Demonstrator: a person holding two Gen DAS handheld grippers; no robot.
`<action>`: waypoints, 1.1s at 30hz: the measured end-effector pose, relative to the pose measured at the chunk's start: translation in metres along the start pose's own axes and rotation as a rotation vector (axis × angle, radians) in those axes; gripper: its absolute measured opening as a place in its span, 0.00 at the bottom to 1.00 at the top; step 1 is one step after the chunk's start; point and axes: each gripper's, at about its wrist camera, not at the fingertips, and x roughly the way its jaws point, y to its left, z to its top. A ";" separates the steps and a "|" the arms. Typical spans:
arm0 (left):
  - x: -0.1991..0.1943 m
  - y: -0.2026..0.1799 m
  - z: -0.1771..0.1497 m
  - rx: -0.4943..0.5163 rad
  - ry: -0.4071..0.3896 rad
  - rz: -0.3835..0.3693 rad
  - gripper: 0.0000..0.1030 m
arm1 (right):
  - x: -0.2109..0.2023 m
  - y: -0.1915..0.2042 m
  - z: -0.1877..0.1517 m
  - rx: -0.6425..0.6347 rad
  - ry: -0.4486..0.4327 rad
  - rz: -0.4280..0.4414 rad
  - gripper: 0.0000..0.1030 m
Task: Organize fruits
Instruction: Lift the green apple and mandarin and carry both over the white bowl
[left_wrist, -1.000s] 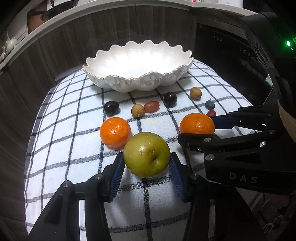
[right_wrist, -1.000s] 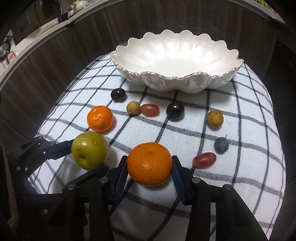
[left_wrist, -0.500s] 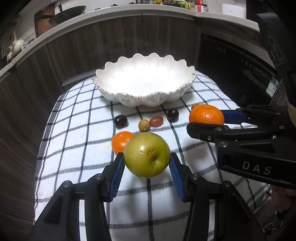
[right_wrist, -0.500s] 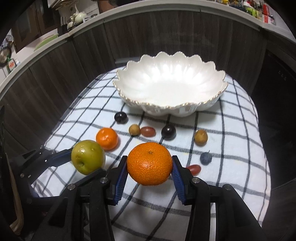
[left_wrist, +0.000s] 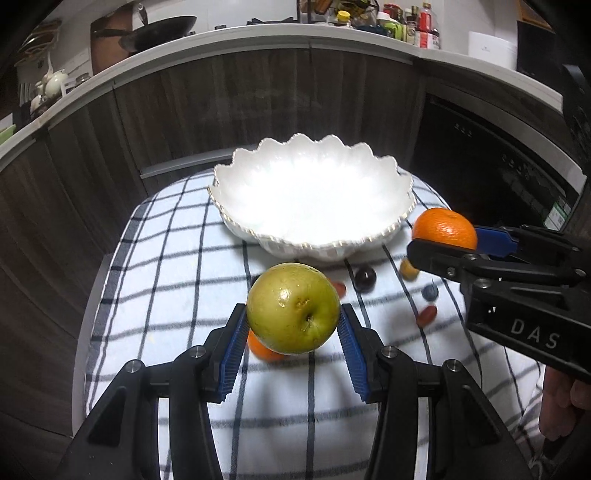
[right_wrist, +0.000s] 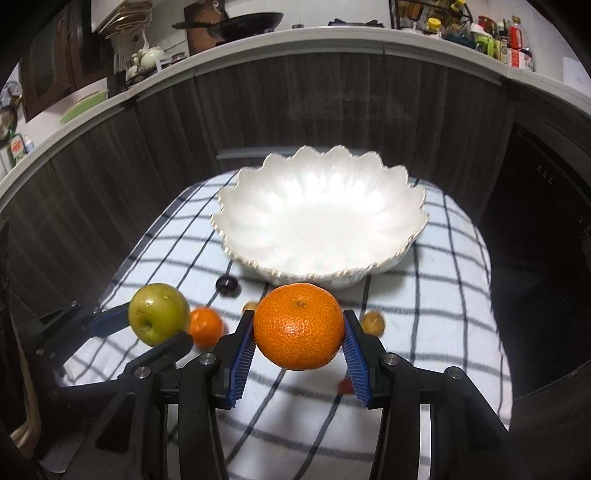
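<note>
1. While both hands hold their loads clear of the cloth (left_wrist: 177, 258), the left gripper (left_wrist: 293, 345) is clenched on a green apple (left_wrist: 293, 307), its blue pads (left_wrist: 233, 349) pressed to the fruit's two sides.
2. Seen from the right wrist, the right gripper (right_wrist: 300, 352) grasps a mandarin (right_wrist: 299, 325) the same way, stem end up.
3. From the left wrist view that mandarin (left_wrist: 445, 228) hangs just beside the right rim of the bowl (left_wrist: 369, 242), near rim height.
4. A white scalloped bowl with a gold edge sits at the far end of the checked cloth, and nothing lies in it.
5. A second mandarin (right_wrist: 206, 326) rests on the cloth, partly hidden behind the apple in the left wrist view.
6. Small fruit lies scattered between the bowl and the grippers: a dark plum (left_wrist: 365, 277), a yellow-brown one (left_wrist: 409, 268), a blueberry (left_wrist: 429, 292) and a red grape (left_wrist: 426, 314).
7. Part of a hand (left_wrist: 563, 402) shows at the lower right edge of the left wrist view.
</note>
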 end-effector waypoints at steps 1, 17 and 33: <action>0.000 0.000 0.003 0.001 -0.006 0.005 0.47 | -0.001 -0.001 0.003 0.002 -0.008 -0.004 0.45; 0.036 0.016 0.064 -0.055 -0.013 0.017 0.47 | 0.014 -0.032 0.064 0.045 -0.099 -0.094 0.45; 0.082 0.029 0.106 -0.067 0.013 0.032 0.47 | 0.053 -0.059 0.093 0.099 -0.063 -0.151 0.45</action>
